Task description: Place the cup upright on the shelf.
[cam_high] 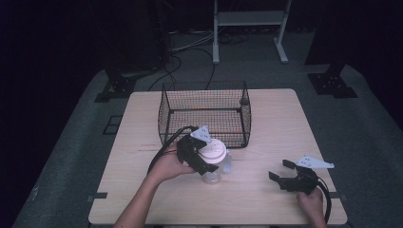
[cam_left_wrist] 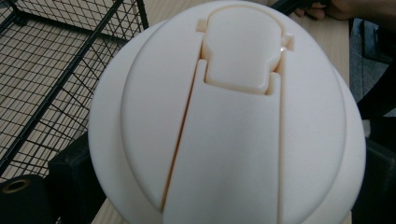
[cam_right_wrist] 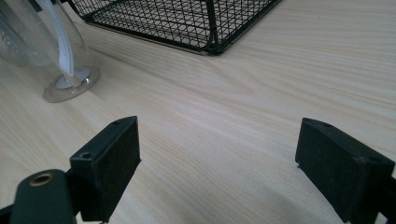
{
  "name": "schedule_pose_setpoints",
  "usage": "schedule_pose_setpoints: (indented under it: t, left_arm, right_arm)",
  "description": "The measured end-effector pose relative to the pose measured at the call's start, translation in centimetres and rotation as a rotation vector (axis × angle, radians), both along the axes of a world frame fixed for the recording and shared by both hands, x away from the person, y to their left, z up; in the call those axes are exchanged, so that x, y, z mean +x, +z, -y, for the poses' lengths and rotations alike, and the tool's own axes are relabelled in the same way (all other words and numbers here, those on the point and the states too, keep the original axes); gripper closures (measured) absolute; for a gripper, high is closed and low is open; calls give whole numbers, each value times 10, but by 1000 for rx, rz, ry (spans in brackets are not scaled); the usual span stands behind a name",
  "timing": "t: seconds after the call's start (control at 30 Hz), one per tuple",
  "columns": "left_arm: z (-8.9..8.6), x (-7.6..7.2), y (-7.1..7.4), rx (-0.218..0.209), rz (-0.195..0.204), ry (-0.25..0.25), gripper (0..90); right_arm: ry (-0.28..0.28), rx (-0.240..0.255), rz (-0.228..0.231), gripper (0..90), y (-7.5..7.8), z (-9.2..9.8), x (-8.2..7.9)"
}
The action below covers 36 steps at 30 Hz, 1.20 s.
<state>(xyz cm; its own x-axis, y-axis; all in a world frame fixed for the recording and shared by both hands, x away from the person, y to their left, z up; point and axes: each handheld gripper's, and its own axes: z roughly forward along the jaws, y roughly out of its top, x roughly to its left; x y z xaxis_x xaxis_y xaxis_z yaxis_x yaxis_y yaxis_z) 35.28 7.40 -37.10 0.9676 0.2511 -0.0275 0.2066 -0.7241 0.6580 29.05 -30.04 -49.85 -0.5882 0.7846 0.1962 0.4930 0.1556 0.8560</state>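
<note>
Gripping the cup (cam_high: pixel 212 159) by its lid with my left gripper (cam_high: pixel 199 154) near the table's (cam_high: pixel 266 199) front edge, I judge the basket (cam_high: pixel 204 114) comes next, right gripper (cam_high: pixel 281 172) open.

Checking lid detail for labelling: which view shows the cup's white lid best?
The left gripper view: the lid is close up, its flip tab and seams clear. The high view shows it small beside the left gripper. The right gripper view catches the clear cup's base, not the lid.
</note>
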Motion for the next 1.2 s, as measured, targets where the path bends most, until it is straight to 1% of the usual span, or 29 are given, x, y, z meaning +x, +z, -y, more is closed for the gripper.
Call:
schedule_pose_setpoints:
  t: [0.2, 0.27, 0.33, 0.4, 0.6, 0.67, 0.87, 0.9, 1.13, 1.17, 1.2]
  left_arm:
    - [4, 0, 5, 30, 13, 5, 55]
    - [3, 0, 7, 32, 21, 15, 55]
    - [3, 1, 9, 31, 18, 20, 55]
    - [3, 1, 11, 38, 24, 22, 55]
    - [5, 1, 24, 47, 36, 23, 55]
    - [6, 2, 29, 63, 42, 17, 55]
    - [10, 3, 40, 77, 53, 12, 56]
    - [10, 3, 42, 85, 57, 9, 56]
    - [14, 6, 55, 101, 67, 0, 56]
    - [14, 6, 55, 101, 67, 0, 56]
    - [15, 7, 59, 101, 69, -4, 56]
  right_arm:
    - [-1, -1, -1, 129, 0, 0, 0]
    - [-1, 0, -1, 129, 0, 0, 0]
    - [-1, -1, 0, 129, 0, 0, 0]
    - [0, -2, 2, 129, 0, 0, 0]
    - [0, -1, 2, 129, 0, 0, 0]
    - [2, -4, 2, 129, 0, 0, 0]
    - [0, 1, 1, 129, 0, 0, 0]
    - [0, 2, 1, 129, 0, 0, 0]
    - [1, -1, 4, 129, 0, 0, 0]
    - [1, -1, 4, 129, 0, 0, 0]
    - [1, 0, 3, 129, 0, 0, 0]
